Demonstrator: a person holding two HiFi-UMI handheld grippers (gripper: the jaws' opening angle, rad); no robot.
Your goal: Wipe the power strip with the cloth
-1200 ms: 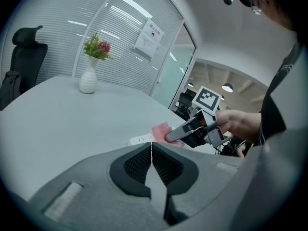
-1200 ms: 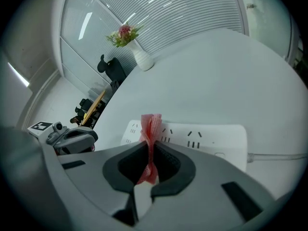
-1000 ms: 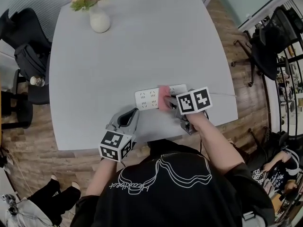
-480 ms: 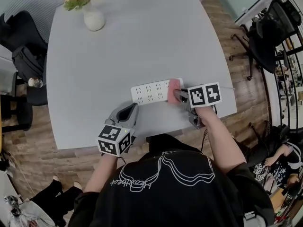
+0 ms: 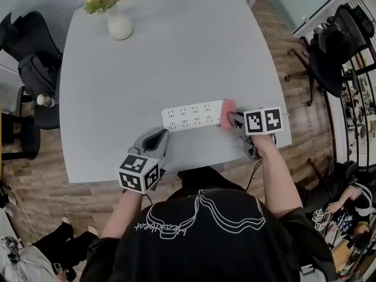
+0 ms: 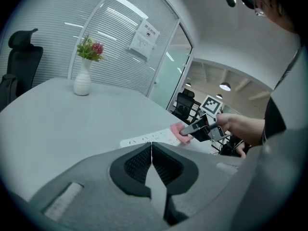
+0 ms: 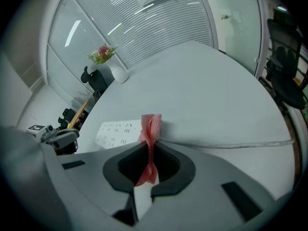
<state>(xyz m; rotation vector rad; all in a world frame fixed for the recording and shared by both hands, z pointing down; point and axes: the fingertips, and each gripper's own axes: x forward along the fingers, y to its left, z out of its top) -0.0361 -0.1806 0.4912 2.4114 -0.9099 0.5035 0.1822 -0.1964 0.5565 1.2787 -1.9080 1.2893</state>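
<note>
Pinching the pink cloth [image 7: 151,126] is your right gripper [image 5: 234,120], jaws clamped tight on it; cloth presses on the white power strip [image 5: 192,116] at the end nearest that gripper; strip lies flat on the grey table [image 5: 176,57]; your left gripper [image 6: 151,150] hovers near the strip's front edge, jaws together, nothing between them; 1 flower vase [image 5: 120,25] stands well beyond the strip.

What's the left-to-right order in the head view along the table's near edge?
left hand-held gripper → power strip → cloth at the strip's right end → right hand-held gripper, shut on the cloth
</note>
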